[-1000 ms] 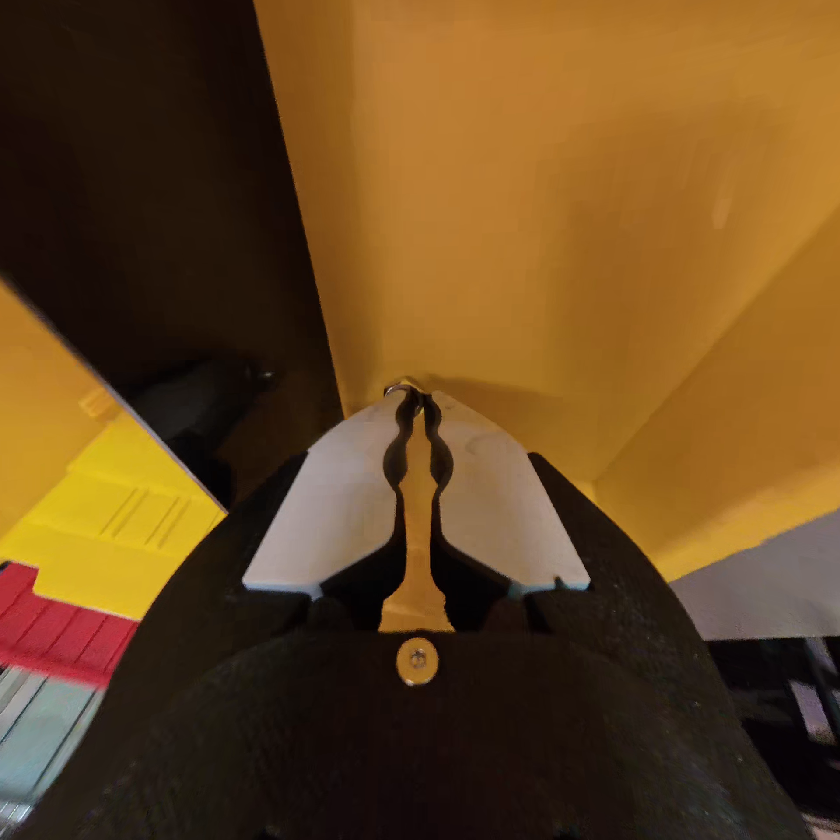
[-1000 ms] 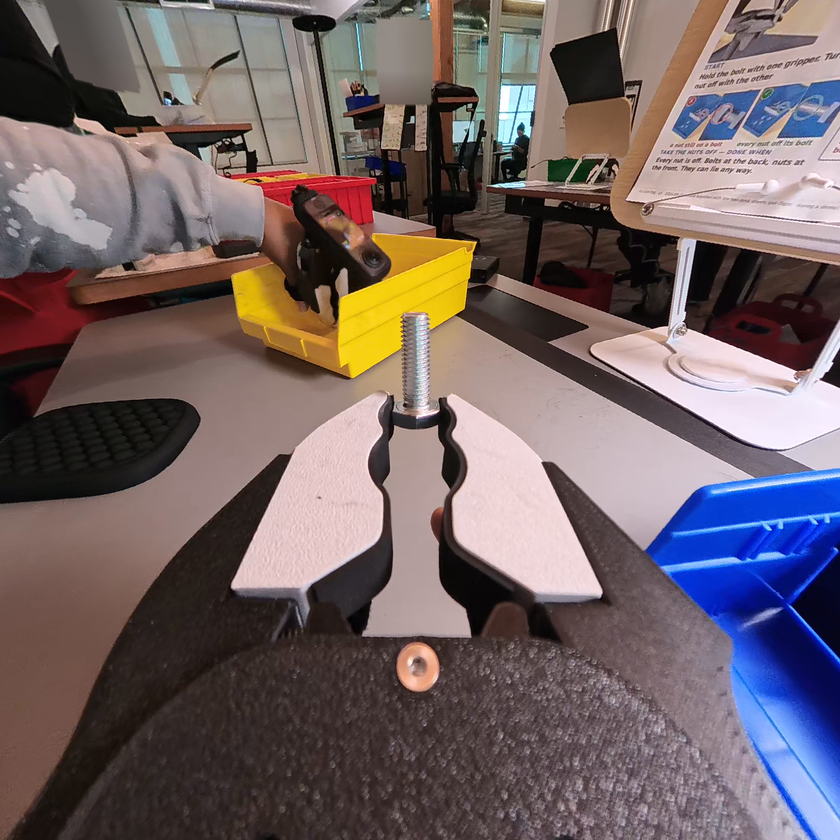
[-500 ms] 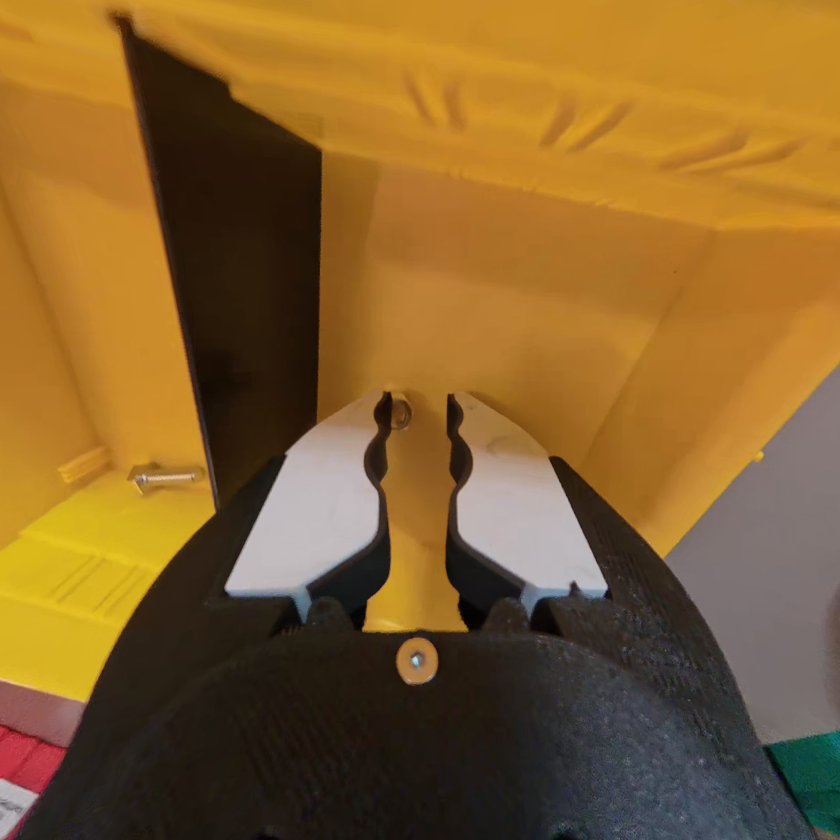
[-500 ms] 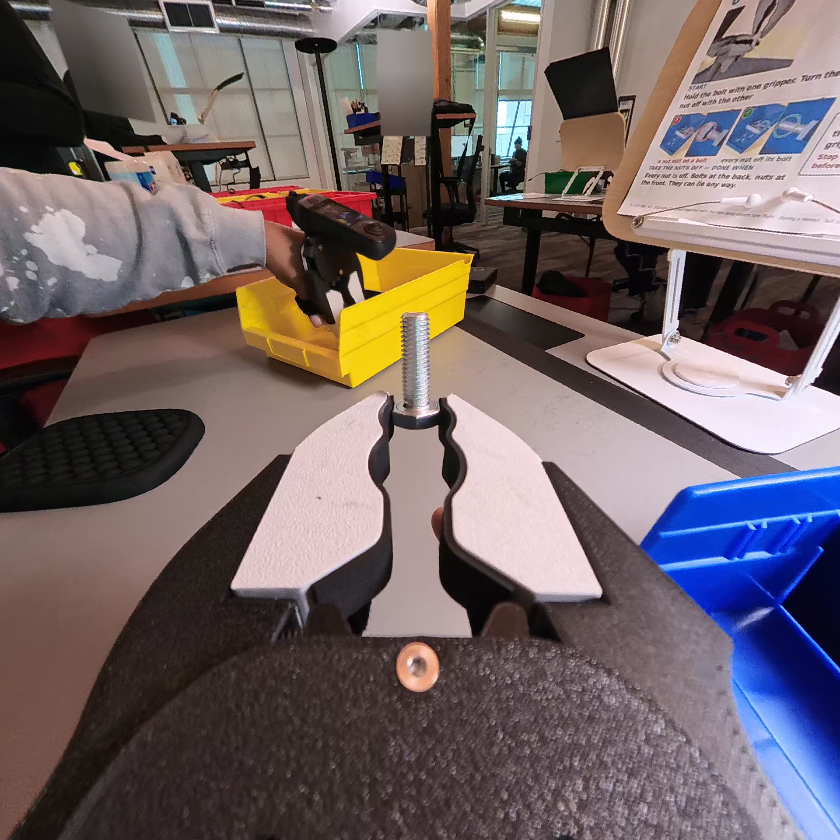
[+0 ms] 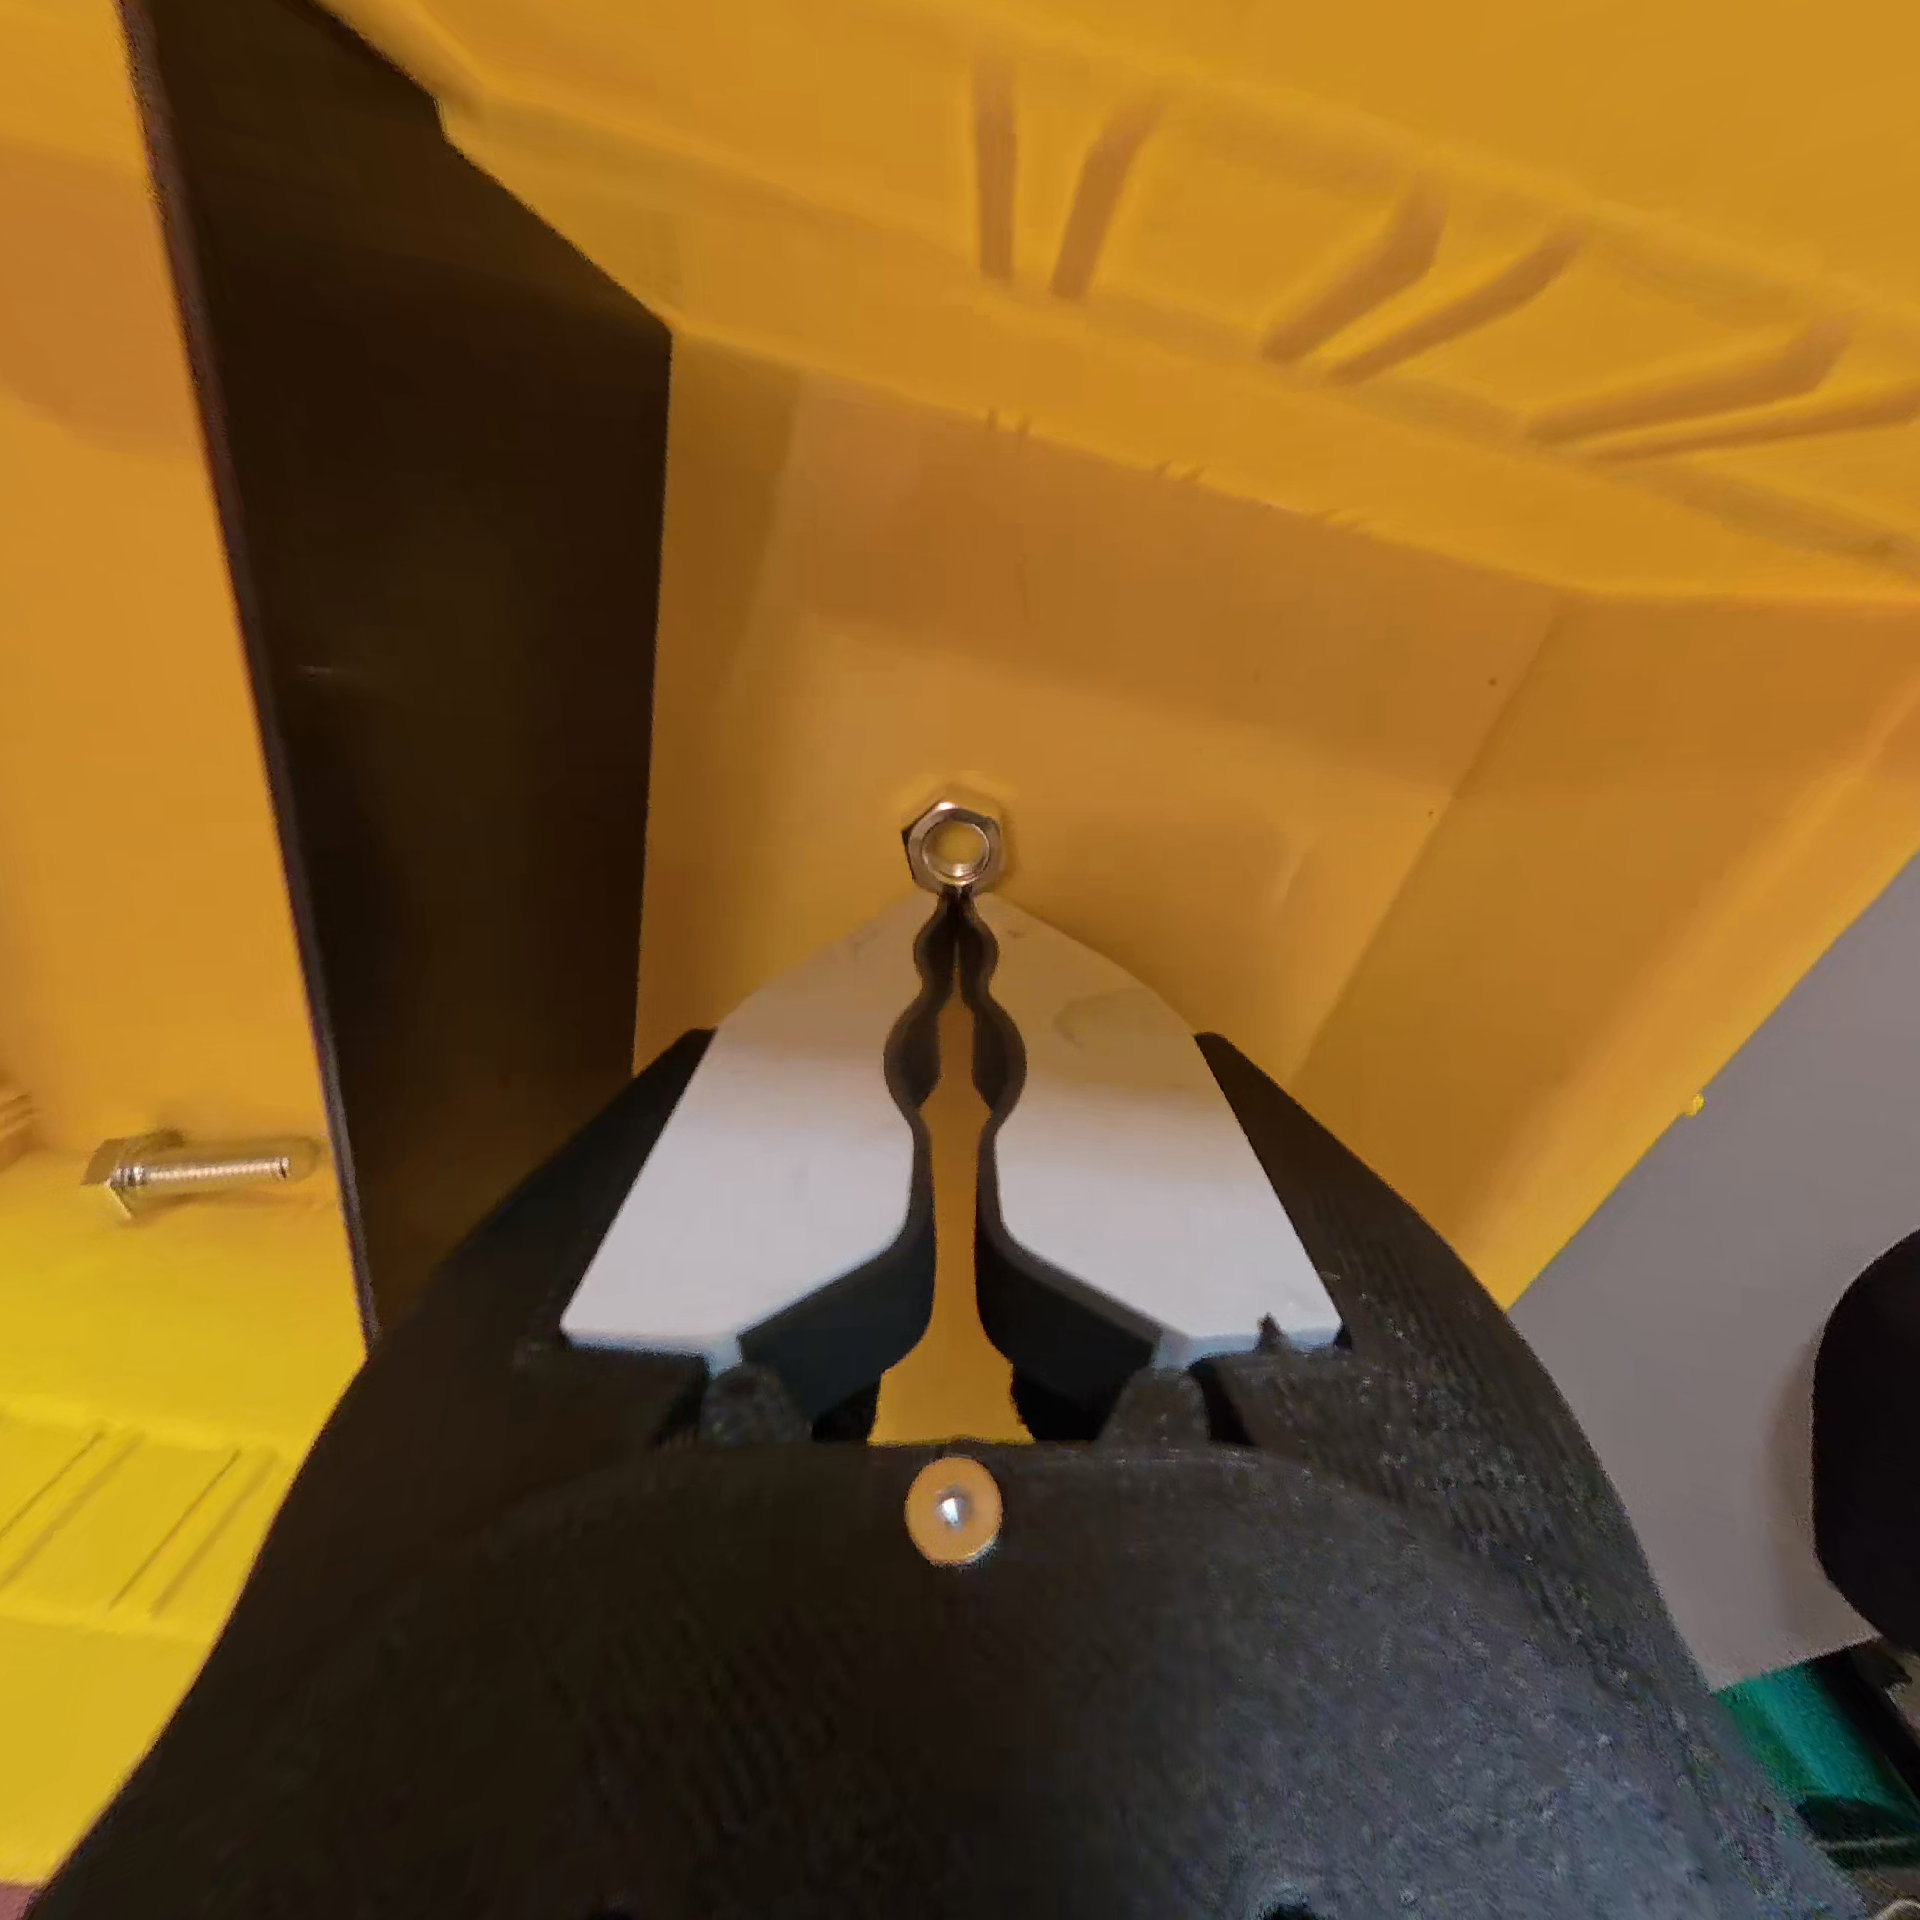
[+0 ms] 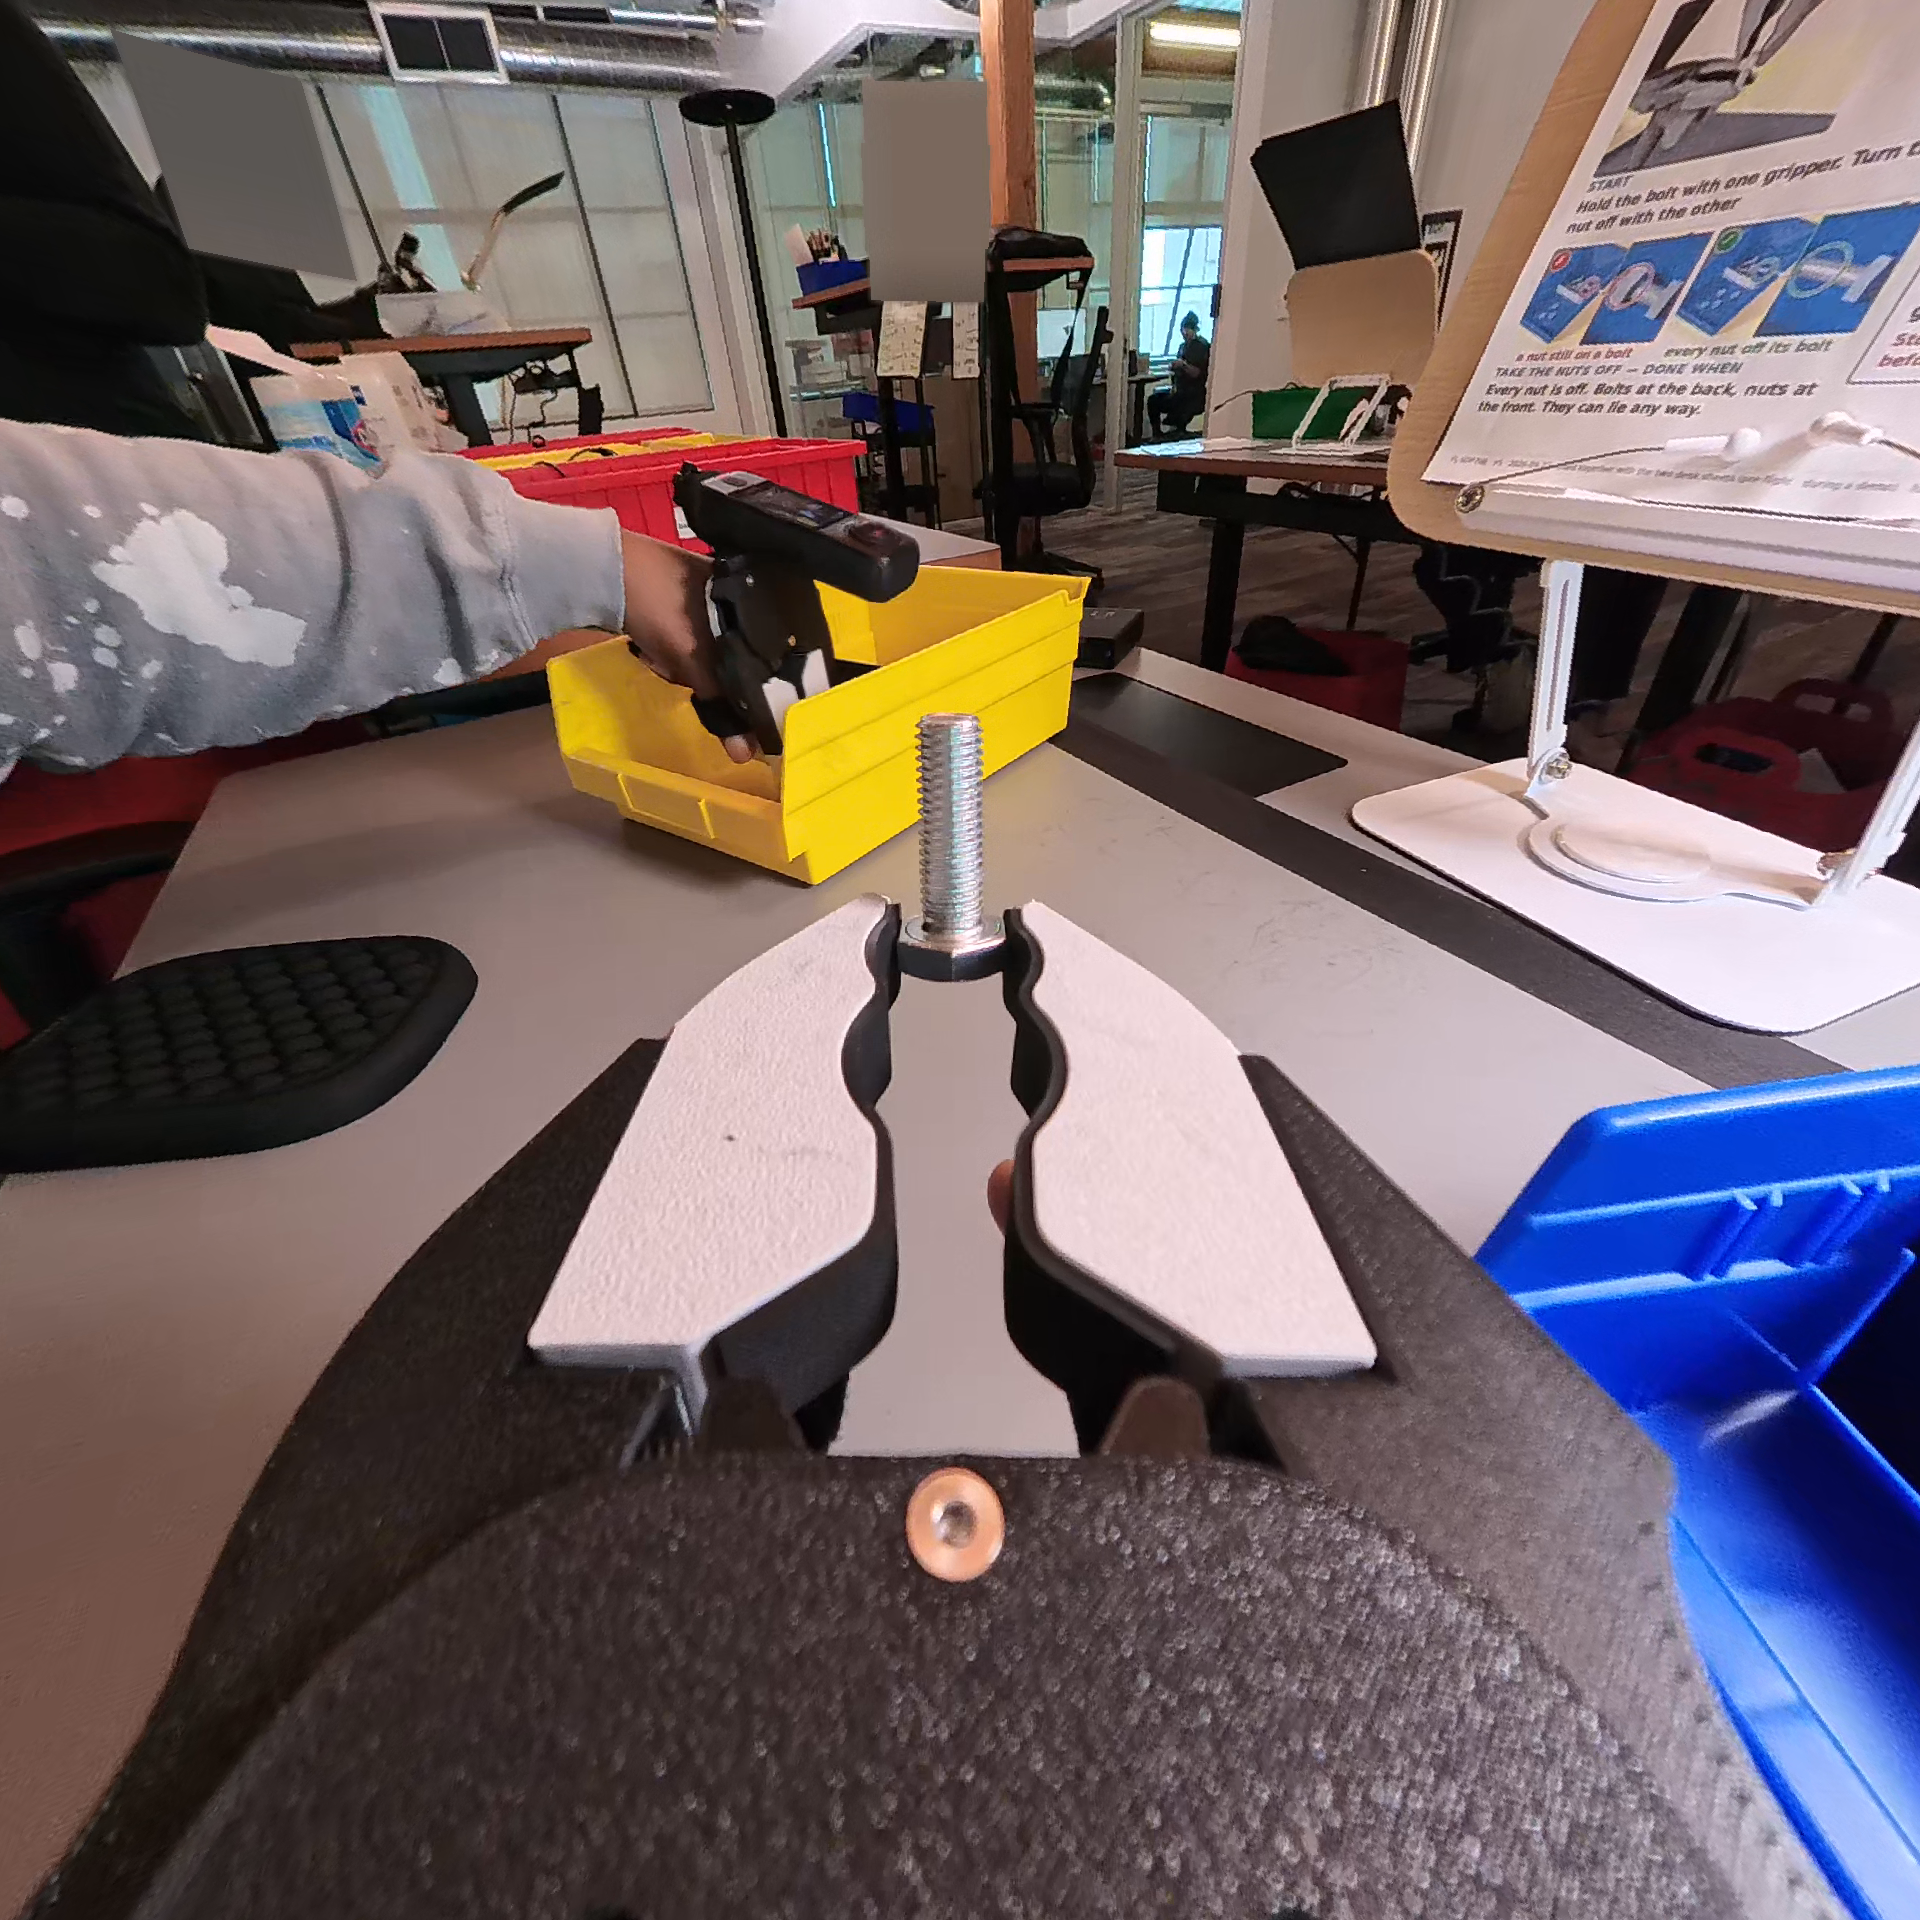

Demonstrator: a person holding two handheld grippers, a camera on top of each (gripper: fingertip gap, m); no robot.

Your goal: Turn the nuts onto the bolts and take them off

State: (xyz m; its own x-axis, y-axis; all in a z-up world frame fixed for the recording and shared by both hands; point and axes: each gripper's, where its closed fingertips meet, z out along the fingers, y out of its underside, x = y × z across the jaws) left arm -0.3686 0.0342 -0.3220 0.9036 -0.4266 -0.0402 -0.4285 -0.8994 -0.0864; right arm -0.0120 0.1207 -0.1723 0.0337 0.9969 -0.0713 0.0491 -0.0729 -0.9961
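Yellow plastic bin (image 6: 925, 717), ribbed wall, split inside by a dark brown divider panel (image 5: 436, 644). Silver hex nut (image 5: 951, 854) and silver threaded bolt (image 6: 951, 821), bright metal. Gripper fingers (image 6: 717, 1153) pale grey, speckled, edged black; housing black, pebbled. Blue plastic bin (image 6: 1704, 1278). Black dimpled pad (image 6: 218, 1029), honeycomb pattern. Grey tabletop (image 6: 499, 883). Grey sleeve (image 6: 260, 582) with white splotches.

A threaded hex bolt (image 6: 951, 831) is held upright by its head between the tips of the right gripper (image 6: 952, 940) above the grey table (image 6: 416, 883). Farther off, the left gripper (image 6: 774, 665) is lowered into a yellow bin (image 6: 914, 717); its jaws are hidden, apparently behind the wall. A blue bin (image 6: 1714, 1299) is seen at the right.
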